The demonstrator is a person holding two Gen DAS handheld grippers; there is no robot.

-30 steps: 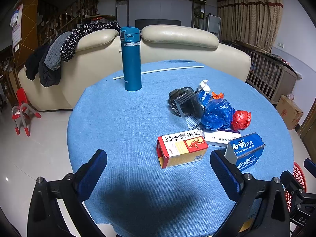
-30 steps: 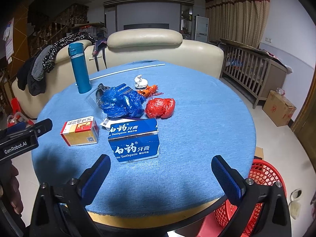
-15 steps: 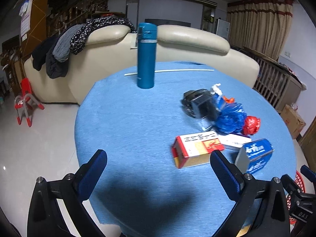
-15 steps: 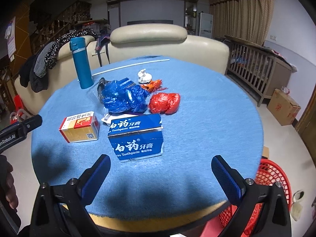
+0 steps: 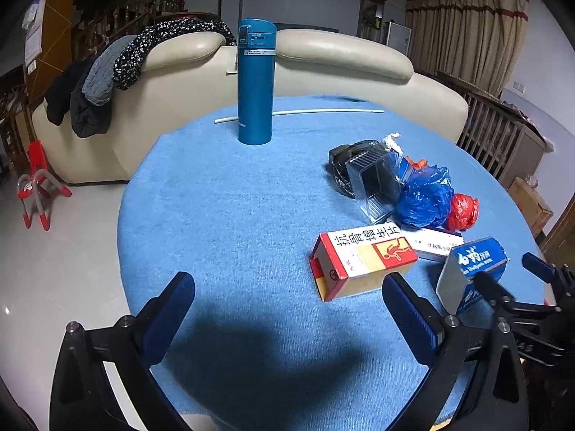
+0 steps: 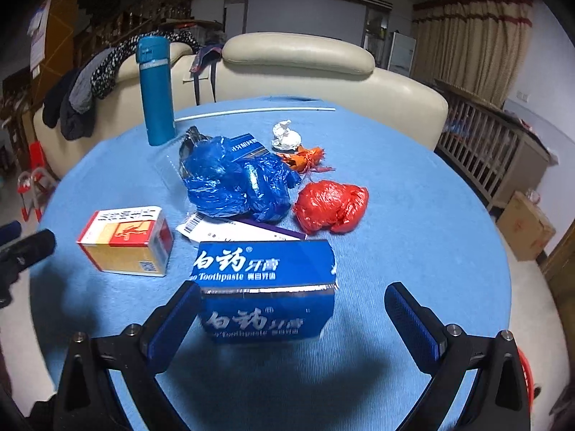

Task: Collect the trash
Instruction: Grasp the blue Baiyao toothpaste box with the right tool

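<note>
This is a living room in a home. A big cream leather sofa [image 5: 323, 68] with clothes [image 5: 107, 72] thrown over it stands beyond the fingers, with long striped brown curtains [image 5: 463, 36] behind.

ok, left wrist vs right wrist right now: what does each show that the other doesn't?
Left wrist only: the clear ridged plastic tray over a black bag, and the red plastic stool on the floor, in full.

Right wrist only: the crumpled white paper wad and orange wrapper in full, and a red basket rim.

Both: teal flask, red-and-yellow carton, blue toothpaste box, blue bag, red bag.
</note>
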